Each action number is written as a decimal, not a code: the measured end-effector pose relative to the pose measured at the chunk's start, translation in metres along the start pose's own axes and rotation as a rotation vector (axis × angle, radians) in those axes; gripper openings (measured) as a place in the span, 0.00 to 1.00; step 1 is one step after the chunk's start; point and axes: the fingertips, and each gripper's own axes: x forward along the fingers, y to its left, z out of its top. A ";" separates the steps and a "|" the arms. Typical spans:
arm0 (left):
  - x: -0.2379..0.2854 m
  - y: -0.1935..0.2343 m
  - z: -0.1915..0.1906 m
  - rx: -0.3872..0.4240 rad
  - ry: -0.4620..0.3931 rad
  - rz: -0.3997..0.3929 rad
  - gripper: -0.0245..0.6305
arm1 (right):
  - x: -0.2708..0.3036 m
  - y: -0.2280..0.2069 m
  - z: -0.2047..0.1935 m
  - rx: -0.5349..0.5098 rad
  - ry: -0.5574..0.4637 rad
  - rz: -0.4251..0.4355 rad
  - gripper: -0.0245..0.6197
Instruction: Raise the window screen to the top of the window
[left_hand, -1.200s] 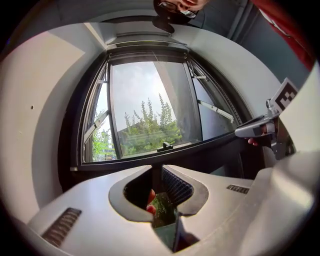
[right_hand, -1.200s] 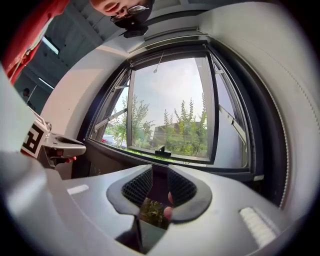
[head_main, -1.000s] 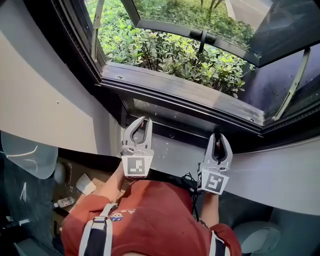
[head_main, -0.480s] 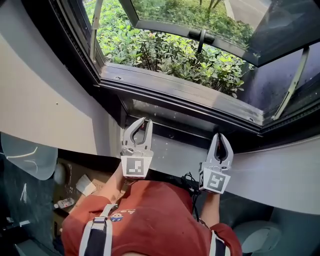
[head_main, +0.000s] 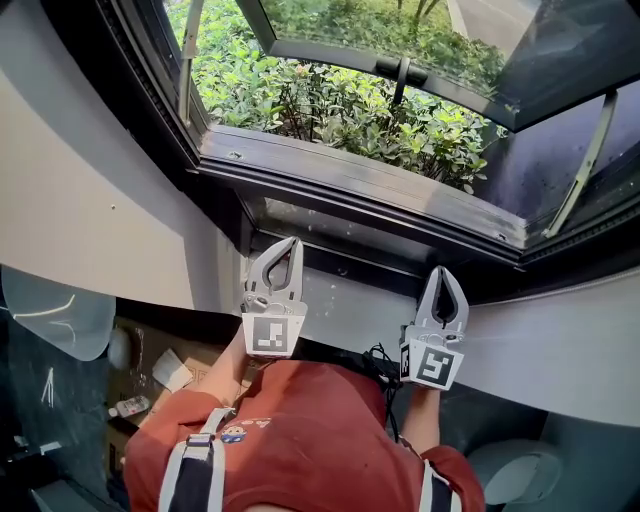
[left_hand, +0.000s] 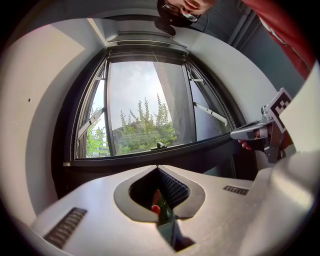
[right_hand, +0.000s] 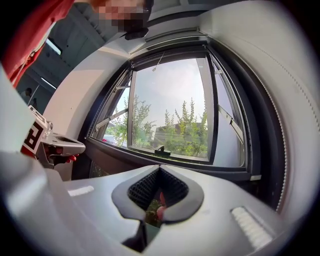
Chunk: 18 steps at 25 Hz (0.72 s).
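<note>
The left gripper (head_main: 291, 243) is fully closed, its two pale grey jaws meeting tip to tip after just closing, and its own view shows nothing between the ribbed black pads. The right gripper (head_main: 441, 271) has also just closed, and it too is empty. Both point roughly level at the foot of the window, side by side but apart, and each carries a cube with black-and-white square markers. Their tips lie at the dark rail (head_main: 352, 263) along the bottom of the opening, which seems to be the lower bar of the window screen. It is still down at the sill, and contact between tips and rail cannot be confirmed. Above the rail runs a broad, dull brown window frame (head_main: 360, 183) with small screws. Beyond it a dark-framed sash (head_main: 400, 62) swings outward on metal stays over glossy green shrubs (head_main: 330, 105). A smooth white wall (head_main: 90, 200) surrounds the window. The person's red shirt (head_main: 300, 430) fills the lower part of the head view, above a dim, cluttered floor (head_main: 150, 380).
</note>
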 end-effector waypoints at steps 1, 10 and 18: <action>0.000 0.000 0.001 0.001 -0.007 0.002 0.05 | 0.000 0.000 0.000 -0.001 0.000 0.001 0.05; 0.000 0.001 0.006 -0.001 -0.042 0.008 0.05 | 0.001 0.008 0.001 -0.031 0.016 0.031 0.05; -0.003 0.002 0.004 0.026 -0.019 0.003 0.05 | 0.000 0.012 0.000 -0.043 0.024 0.039 0.05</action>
